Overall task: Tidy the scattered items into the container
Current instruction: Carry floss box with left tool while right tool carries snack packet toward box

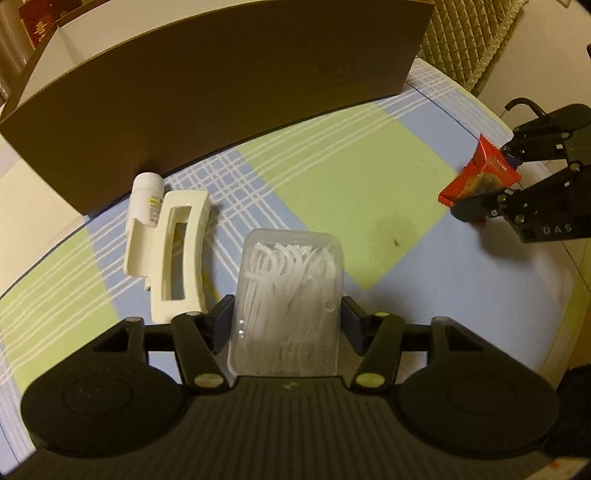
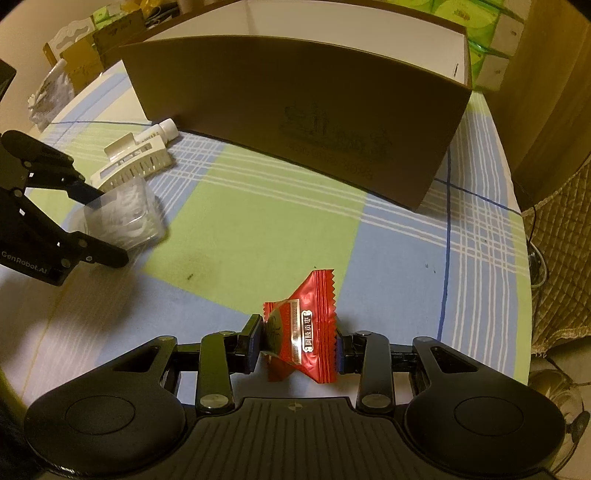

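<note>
My left gripper [image 1: 286, 317] is shut on a clear plastic box of white floss picks [image 1: 290, 295], held just above the checked tablecloth; the same box shows in the right wrist view [image 2: 122, 214]. My right gripper [image 2: 298, 341] is shut on a red candy packet [image 2: 304, 332], also seen from the left wrist view [image 1: 480, 173]. A cream hair claw clip [image 1: 173, 254] and a small white bottle [image 1: 146, 199] lie together by the brown cardboard box [image 1: 221, 103], whose open top shows a white inside [image 2: 332, 33].
The round table has a blue and green checked cloth [image 2: 258, 206]. Its edge runs close on the right [image 2: 524, 295], with a quilted beige cover [image 2: 557, 258] beyond. Small boxes and a plastic bag [image 2: 48, 96] sit at the far left behind the box.
</note>
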Action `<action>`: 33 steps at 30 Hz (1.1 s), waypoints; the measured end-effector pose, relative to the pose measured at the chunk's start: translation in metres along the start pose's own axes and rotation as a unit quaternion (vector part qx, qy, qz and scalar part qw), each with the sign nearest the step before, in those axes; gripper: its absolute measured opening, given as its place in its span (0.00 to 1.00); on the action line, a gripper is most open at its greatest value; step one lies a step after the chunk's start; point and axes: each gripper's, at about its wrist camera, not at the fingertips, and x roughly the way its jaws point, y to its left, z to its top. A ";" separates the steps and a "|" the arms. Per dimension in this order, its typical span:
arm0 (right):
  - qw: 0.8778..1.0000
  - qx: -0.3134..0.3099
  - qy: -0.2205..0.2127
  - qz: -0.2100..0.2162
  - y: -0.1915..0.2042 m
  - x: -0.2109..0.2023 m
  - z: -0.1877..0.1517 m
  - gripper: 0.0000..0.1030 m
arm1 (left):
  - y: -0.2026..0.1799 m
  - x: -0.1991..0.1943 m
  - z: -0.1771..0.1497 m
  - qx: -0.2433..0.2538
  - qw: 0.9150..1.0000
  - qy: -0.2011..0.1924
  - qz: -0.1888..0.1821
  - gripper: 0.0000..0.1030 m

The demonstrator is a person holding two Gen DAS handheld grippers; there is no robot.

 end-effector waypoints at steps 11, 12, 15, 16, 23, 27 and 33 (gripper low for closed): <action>1.000 0.009 -0.014 0.011 0.005 -0.006 0.002 0.25 | -0.001 -0.005 -0.004 -0.009 1.000 0.002 -0.004 0.51; 1.000 0.009 -0.014 0.011 0.005 -0.007 0.002 0.25 | -0.002 -0.006 -0.005 -0.010 1.000 0.003 -0.002 0.51; 1.000 0.014 -0.015 0.015 0.007 -0.011 0.004 0.25 | -0.001 -0.012 -0.006 -0.013 1.000 0.000 0.000 0.51; 1.000 0.015 -0.017 0.015 0.007 -0.013 0.005 0.23 | 0.000 -0.014 -0.006 -0.015 1.000 -0.002 0.000 0.51; 0.999 0.015 -0.026 0.019 0.013 -0.023 0.012 0.23 | 0.005 -0.031 -0.001 -0.020 1.000 -0.018 0.007 0.51; 0.999 0.016 -0.031 0.021 0.014 -0.027 0.016 0.23 | 0.006 -0.040 0.002 -0.022 0.999 -0.028 0.008 0.51; 0.999 0.018 -0.041 0.028 0.012 -0.038 0.028 0.23 | 0.011 -0.058 0.011 -0.023 0.999 -0.049 0.007 0.51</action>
